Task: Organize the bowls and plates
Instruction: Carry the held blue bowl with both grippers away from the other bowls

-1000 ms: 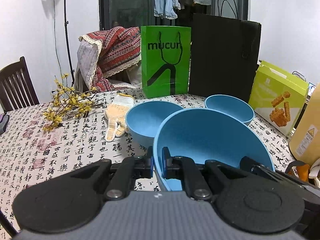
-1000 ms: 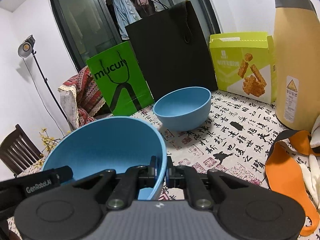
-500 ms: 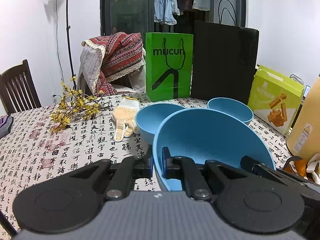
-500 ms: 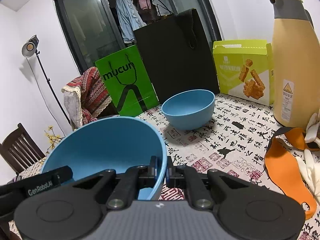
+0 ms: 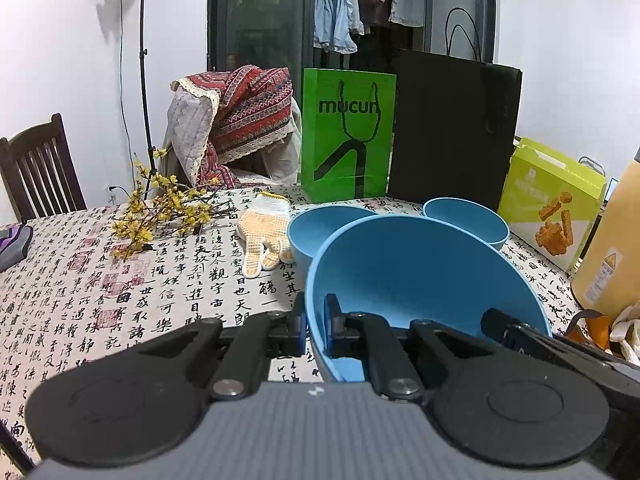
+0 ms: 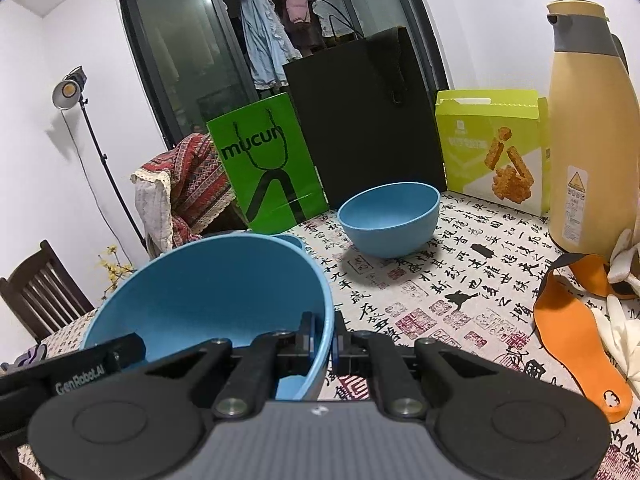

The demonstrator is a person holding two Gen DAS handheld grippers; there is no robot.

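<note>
Plainly, "mucun" reads on the green paper bag [image 5: 347,136], and "GenRobot.AI" on my left tool [image 5: 315,328] in the right view. Nearer than that bag, the smooth round large blue bowl [image 5: 416,276] is raised above the calligraphy-printed desk [image 5: 120,280]. My left tool and right tool [image 6: 322,338], both tilted down, clench its opposite rims. Two smaller blue bowls [image 5: 320,228] sit between it and the bag.

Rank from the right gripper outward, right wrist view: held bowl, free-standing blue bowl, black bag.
1. Held bowl: rim clamped in the right gripper.
2. Free-standing blue bowl: mid-table, ahead.
3. Black bag: upright at the table's far edge, behind that bowl.
</note>
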